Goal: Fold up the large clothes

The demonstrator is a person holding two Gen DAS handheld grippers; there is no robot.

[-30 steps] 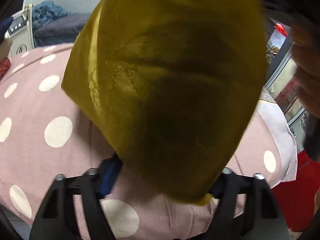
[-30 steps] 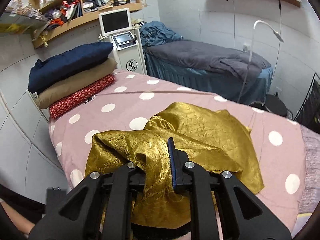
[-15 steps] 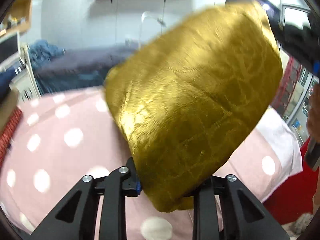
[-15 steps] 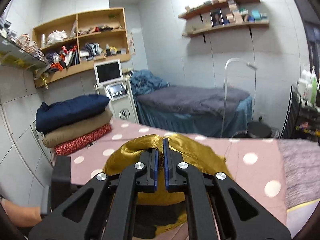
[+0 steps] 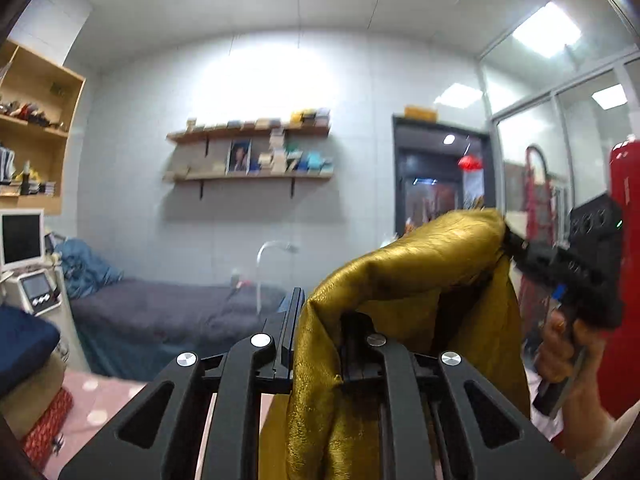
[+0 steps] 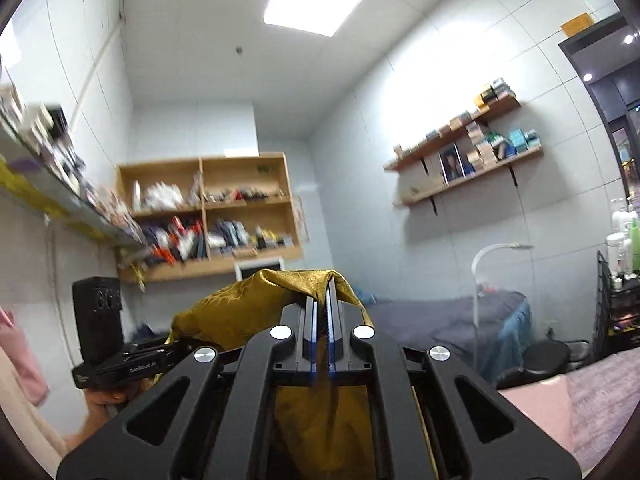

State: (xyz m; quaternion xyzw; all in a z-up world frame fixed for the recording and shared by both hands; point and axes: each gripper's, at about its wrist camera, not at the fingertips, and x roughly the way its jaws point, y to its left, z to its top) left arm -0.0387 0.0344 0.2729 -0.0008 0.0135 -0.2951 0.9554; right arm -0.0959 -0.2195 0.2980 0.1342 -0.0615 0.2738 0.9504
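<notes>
- Left gripper [image 5: 320,312]: jaws have just been closing and now pinch a gold satin garment [image 5: 420,264].
- Right gripper [image 6: 321,300]: jaws pressed together on the same cloth's edge.
- Garment hangs stretched between both, lifted above the pink polka-dot bed [image 5: 96,396].

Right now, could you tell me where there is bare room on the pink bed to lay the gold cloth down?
Both grippers hold the gold cloth up in the air. The pink dotted bed cover shows bare beside the folded stack at its left end, and its right end is bare too. The stack end is crowded; the middle is hidden.
</notes>
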